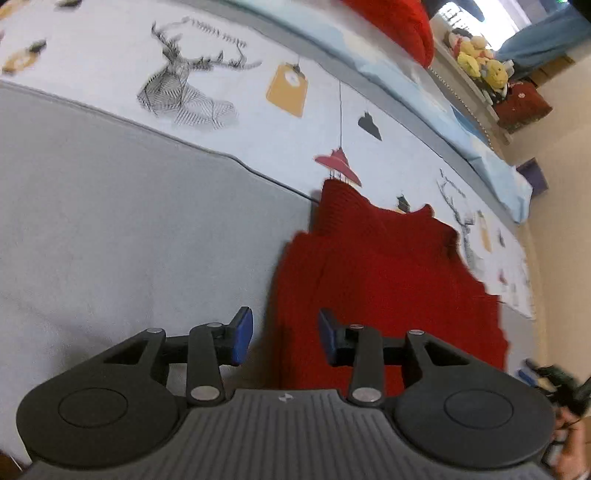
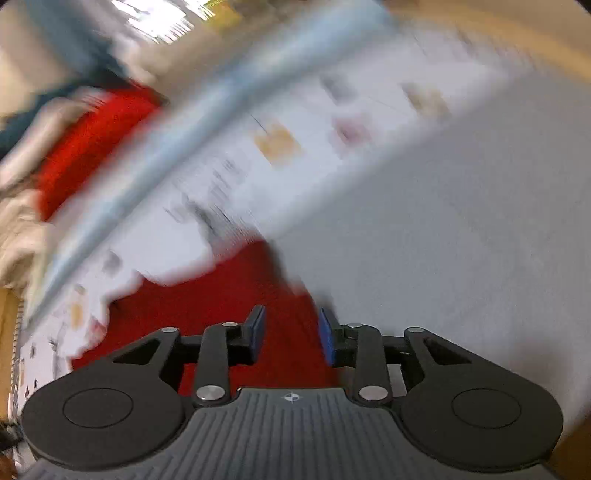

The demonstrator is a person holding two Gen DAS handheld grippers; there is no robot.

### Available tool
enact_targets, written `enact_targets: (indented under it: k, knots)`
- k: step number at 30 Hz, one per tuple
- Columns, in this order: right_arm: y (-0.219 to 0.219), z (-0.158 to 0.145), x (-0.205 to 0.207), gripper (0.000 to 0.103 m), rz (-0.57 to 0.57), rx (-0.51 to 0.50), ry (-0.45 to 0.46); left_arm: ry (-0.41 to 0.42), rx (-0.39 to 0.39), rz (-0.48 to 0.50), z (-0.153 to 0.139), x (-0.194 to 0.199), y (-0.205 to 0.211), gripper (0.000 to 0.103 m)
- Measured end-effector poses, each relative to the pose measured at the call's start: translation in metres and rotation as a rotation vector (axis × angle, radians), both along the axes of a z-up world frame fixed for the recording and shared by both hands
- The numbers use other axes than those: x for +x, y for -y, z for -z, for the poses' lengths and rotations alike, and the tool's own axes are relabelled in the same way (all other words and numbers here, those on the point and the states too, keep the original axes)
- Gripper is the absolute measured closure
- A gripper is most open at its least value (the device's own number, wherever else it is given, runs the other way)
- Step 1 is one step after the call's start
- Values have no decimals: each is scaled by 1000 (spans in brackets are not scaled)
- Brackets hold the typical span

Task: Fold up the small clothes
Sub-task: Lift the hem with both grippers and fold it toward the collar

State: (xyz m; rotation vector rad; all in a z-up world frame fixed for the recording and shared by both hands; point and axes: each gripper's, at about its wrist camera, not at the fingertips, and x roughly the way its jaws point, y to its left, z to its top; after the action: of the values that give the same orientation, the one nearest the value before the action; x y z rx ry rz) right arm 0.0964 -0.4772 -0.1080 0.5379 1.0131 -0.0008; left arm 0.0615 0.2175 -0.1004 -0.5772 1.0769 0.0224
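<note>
A small red knitted garment (image 1: pixel 376 266) lies flat on the bed, across the seam between a grey blanket (image 1: pixel 110 221) and a white printed sheet (image 1: pixel 229 66). My left gripper (image 1: pixel 285 338) is open and empty, hovering over the garment's near left edge. In the right wrist view, which is blurred by motion, my right gripper (image 2: pixel 291 334) is open and empty above the same red garment (image 2: pixel 221 306), near its edge by the grey blanket (image 2: pixel 461 221).
A light blue folded quilt (image 1: pixel 461 122) runs along the far side of the bed. A red cushion (image 1: pixel 399 26) and soft toys (image 1: pixel 480 62) sit on a ledge beyond it. Another red item (image 2: pixel 92 140) shows blurred at the right view's upper left.
</note>
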Motion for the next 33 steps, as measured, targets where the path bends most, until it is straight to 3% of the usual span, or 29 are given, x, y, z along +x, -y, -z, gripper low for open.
enact_targets:
  k: [2,6,9,13,15,16,17,18,20,24,28,31,33]
  knots:
    - [7,8,-1,61,27,78,23,-12,3,58,7,9,4,50]
    - [1,32,9,54,-24,18,-49,-96,34,102,30,25,11,46]
    - [-3,47,10,53,-37,46,-119,-103,21,102,37,33,12,44]
    - [-13,46,13,53,-82,52,-107,-113,-9,90,44,40,19,44]
    - [-14,44,14,58,-89,47,-102,-112,-1,116,47,43,28,47]
    - [-14,43,14,74,-92,46,-95,-100,20,128,46,44,31,62]
    - [-15,41,14,92,-101,39,-86,-81,40,136,42,43,35,87]
    - [-16,39,15,92,-111,29,-76,-67,52,142,39,43,36,88]
    - [-18,30,13,92,-128,-12,-31,-15,86,152,27,39,38,90]
    - [-24,-9,3,93,-133,-47,172,156,35,73,-5,23,21,91]
    - [-32,-44,-6,93,-134,-70,393,300,139,45,-26,23,26,91]
    - [-39,-53,5,93,-101,-97,474,372,164,4,-34,29,30,91]
    - [-46,-52,17,93,-74,-117,494,368,172,-10,-34,37,34,89]
